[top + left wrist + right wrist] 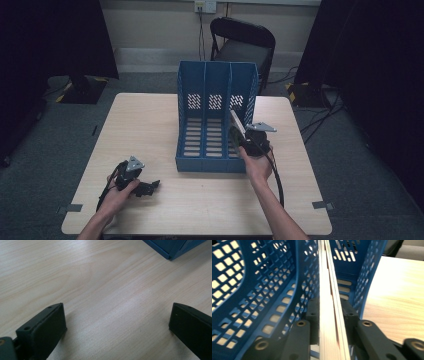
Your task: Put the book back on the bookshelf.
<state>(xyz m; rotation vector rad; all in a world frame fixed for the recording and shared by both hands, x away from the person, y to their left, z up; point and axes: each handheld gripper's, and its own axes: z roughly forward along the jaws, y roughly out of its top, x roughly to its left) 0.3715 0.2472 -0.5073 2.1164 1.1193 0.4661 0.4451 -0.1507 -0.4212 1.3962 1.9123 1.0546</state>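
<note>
File rack (216,120) mid-table (150,115); book (237,123) in its right compartment; chair (243,42) behind, far side.

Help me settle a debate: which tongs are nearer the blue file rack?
Right. The right tongs sit at the blue file rack's rightmost slot, clamped on a thin book. The left tongs rest open on the table, short of the rack's front.

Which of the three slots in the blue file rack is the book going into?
The rightmost slot of the blue file rack. The right claw holds the book there; the middle slot and left slot hold nothing.
</note>
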